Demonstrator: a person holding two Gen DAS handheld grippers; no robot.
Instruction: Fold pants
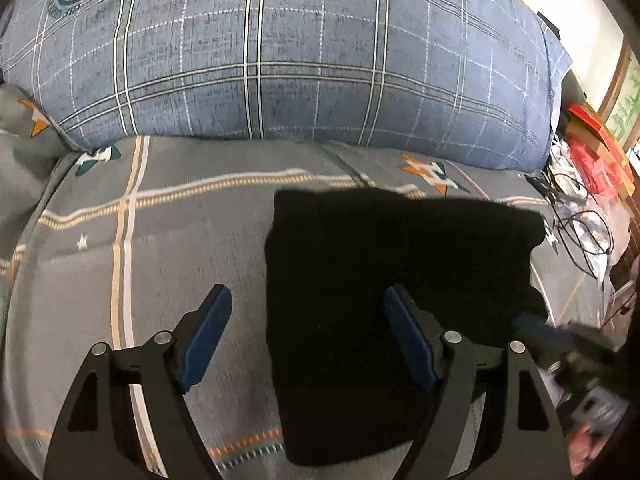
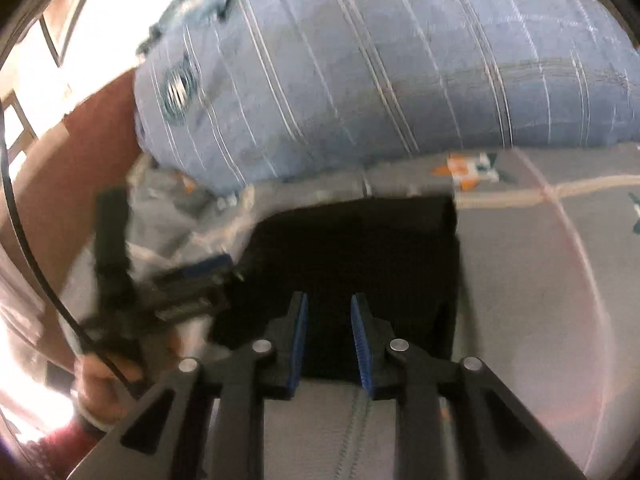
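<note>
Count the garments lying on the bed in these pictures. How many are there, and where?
1: folded black pants on the grey patterned bedsheet, in front of the blue plaid pillow. More may lie outside the views.

Left wrist view: even daylight, mostly sharp, slight smear at right edge. Right wrist view: heavy motion blur, strong glare washing out left side, pinkish flare lower right. Both: fisheye bending, dark vignette corners. Black pants (image 1: 400, 272) featureless.
</note>
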